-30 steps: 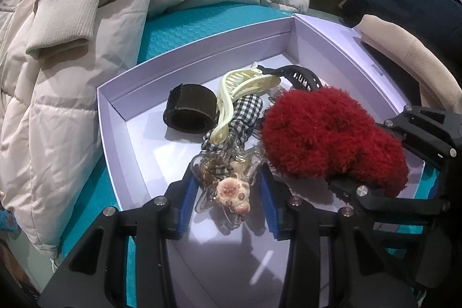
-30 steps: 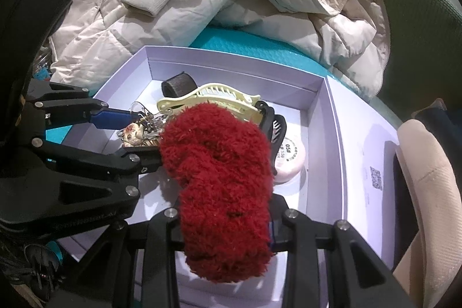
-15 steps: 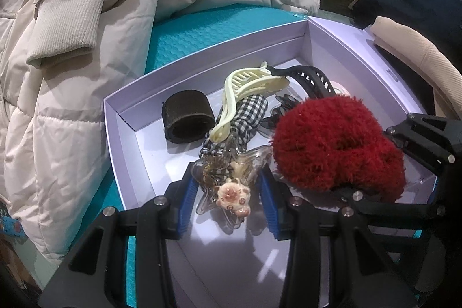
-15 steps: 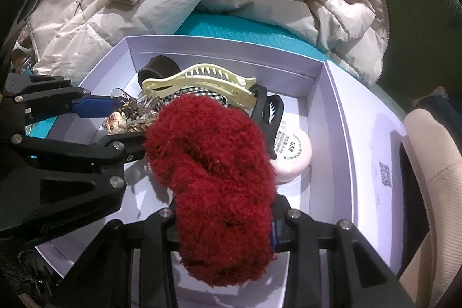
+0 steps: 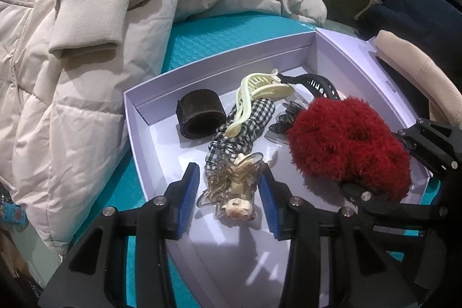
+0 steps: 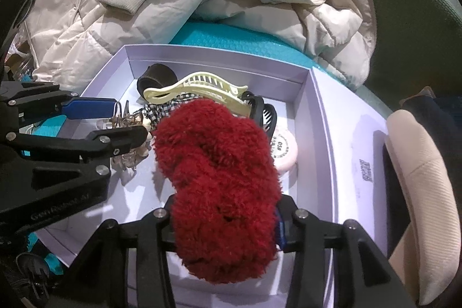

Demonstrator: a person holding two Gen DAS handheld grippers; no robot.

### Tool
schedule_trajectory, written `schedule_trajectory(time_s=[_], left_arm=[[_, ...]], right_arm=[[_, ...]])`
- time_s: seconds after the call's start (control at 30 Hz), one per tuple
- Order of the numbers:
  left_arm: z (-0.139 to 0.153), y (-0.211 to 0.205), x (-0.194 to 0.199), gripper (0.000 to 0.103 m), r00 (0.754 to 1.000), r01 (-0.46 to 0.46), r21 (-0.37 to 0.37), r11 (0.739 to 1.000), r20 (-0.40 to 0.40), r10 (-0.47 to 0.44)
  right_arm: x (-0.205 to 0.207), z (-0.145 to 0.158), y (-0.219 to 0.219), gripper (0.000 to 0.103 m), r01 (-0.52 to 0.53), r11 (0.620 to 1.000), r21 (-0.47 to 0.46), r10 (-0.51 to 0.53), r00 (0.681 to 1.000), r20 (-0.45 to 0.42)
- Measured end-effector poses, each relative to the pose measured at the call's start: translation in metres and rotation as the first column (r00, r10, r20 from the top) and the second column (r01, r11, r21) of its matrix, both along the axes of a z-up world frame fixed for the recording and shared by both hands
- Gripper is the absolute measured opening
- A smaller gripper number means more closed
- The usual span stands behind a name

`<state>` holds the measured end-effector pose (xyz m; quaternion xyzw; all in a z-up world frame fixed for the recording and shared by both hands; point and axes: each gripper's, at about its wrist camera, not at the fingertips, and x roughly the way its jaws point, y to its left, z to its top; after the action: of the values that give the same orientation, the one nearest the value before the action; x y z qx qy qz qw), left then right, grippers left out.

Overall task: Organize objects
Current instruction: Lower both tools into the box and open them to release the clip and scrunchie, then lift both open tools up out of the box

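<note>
A white box point(image 5: 135, 117) holds hair accessories. My left gripper point(image 5: 229, 197) is open, its blue pads on either side of a clear star clip with a cream figure point(image 5: 235, 192) that lies on the box floor. My right gripper point(image 6: 225, 224) is shut on a fluffy red scrunchie point(image 6: 219, 172) and holds it over the box; the scrunchie also shows in the left wrist view point(image 5: 346, 143). Behind lie a checked scrunchie point(image 5: 245, 126), a cream claw clip point(image 5: 254, 97), a dark roll point(image 5: 200, 117), a black clip point(image 5: 317, 82) and a pink round case point(image 6: 284, 149).
A beige puffer jacket point(image 5: 72, 48) is heaped to the left and behind the box. The box rests on a teal mat point(image 5: 225, 36). A cream padded armrest point(image 6: 418, 163) and dark fabric point(image 5: 418, 19) are at the right. The box lid point(image 6: 355, 140) lies beside it.
The left gripper has pulled back a little and its jaws have parted; the star clip now lies free between them. The right gripper still holds the red scrunchie, shifted slightly over the box.
</note>
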<state>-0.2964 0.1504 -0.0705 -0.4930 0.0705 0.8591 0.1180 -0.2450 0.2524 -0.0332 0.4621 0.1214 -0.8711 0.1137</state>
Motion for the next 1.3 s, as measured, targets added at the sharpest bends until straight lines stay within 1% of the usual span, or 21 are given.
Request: schedule_trajectory(time_s=[0.2, 0.3, 0.47, 0.57, 0.67, 0.73, 0.9, 1.03, 1.2, 1.3], left_arm=[[0.011, -0.003, 0.008, 0.04, 1.0, -0.019, -0.013, 1.0, -0.01, 0.019], [0.019, -0.004, 0.013, 0.045, 1.0, -0.022, -0.016, 1.0, -0.021, 0.022], [0.038, -0.006, 0.022, 0.054, 0.998, -0.03, -0.011, 0.999, -0.058, 0.029], [0.047, -0.008, 0.026, 0.056, 0.997, -0.033, -0.009, 0.999, -0.071, 0.033], [0.055, -0.012, 0.03, 0.057, 0.997, -0.046, -0.002, 0.999, -0.062, 0.046], [0.06, -0.015, 0.033, 0.057, 0.996, -0.054, 0.005, 0.999, -0.065, 0.054], [0.076, -0.022, 0.044, 0.058, 0.994, -0.065, 0.014, 0.998, -0.092, 0.066], [0.091, -0.028, 0.054, 0.062, 0.991, -0.074, 0.02, 0.997, -0.114, 0.075], [0.109, -0.037, 0.068, 0.063, 0.988, -0.082, 0.027, 0.996, -0.129, 0.085], [0.121, -0.041, 0.077, 0.067, 0.984, -0.093, 0.018, 0.995, -0.151, 0.095]], right_arm=[[0.005, 0.011, 0.003, 0.053, 0.023, 0.999, 0.03, -0.023, 1.0, -0.02], [0.008, 0.021, 0.006, 0.056, 0.037, 0.999, 0.035, -0.035, 0.999, -0.035], [0.013, 0.035, 0.009, 0.057, 0.045, 0.999, 0.031, -0.043, 0.997, -0.059], [0.019, 0.044, 0.01, 0.057, 0.048, 0.998, 0.031, -0.045, 0.996, -0.082], [0.025, 0.056, 0.011, 0.057, 0.056, 0.998, 0.023, -0.053, 0.992, -0.115], [0.028, 0.062, 0.011, 0.059, 0.056, 0.998, 0.024, -0.052, 0.99, -0.131], [0.038, 0.082, 0.007, 0.06, 0.043, 0.998, 0.035, -0.036, 0.984, -0.174], [0.047, 0.097, 0.003, 0.06, 0.035, 0.999, 0.038, -0.027, 0.978, -0.205], [0.061, 0.114, -0.002, 0.061, 0.038, 0.999, 0.038, -0.028, 0.972, -0.235], [0.071, 0.125, -0.005, 0.062, 0.039, 0.999, 0.032, -0.03, 0.967, -0.254]])
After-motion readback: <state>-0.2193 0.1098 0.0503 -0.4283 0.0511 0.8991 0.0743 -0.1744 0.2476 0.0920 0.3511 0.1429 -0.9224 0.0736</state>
